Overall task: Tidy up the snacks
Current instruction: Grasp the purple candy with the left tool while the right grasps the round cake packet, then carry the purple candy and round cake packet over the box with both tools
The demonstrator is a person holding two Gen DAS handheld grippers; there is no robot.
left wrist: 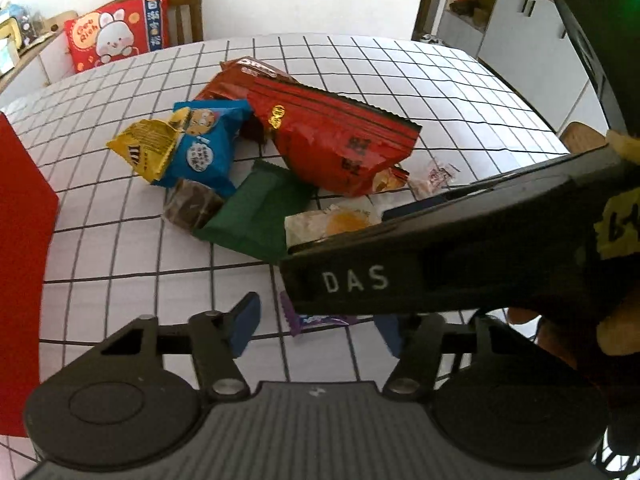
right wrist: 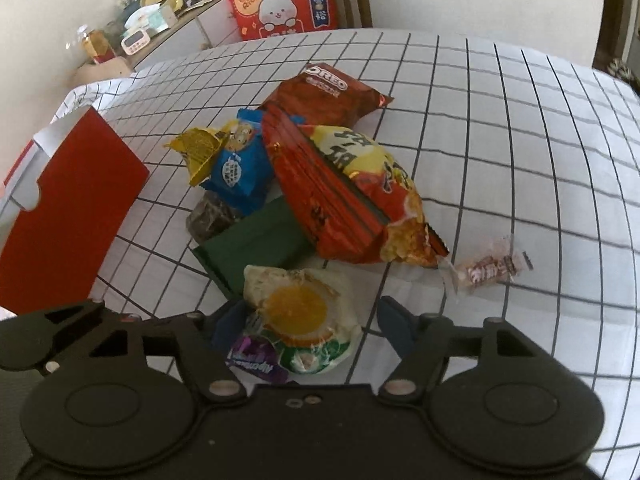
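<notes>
A pile of snacks lies on the checked tablecloth (right wrist: 500,128): a big red chip bag (right wrist: 348,196) (left wrist: 336,140), an Oreo pack (right wrist: 332,92), a blue cookie pack (right wrist: 236,168) (left wrist: 208,152), a yellow pack (left wrist: 148,148), a green packet (right wrist: 252,248) (left wrist: 260,216) and a brown cake (right wrist: 208,220). My right gripper (right wrist: 308,328) is open around a white pastry pack with an orange disc (right wrist: 300,316), above a purple candy (right wrist: 256,360). My left gripper (left wrist: 316,324) is open over the purple candy (left wrist: 316,320), with the right gripper's body (left wrist: 440,248) across it.
A red box (right wrist: 68,216) (left wrist: 20,240) stands at the left. A small clear-wrapped candy (right wrist: 492,268) lies to the right of the pile. A chair with a red rabbit cushion (right wrist: 284,4) and a cluttered sideboard (right wrist: 132,32) are beyond the table.
</notes>
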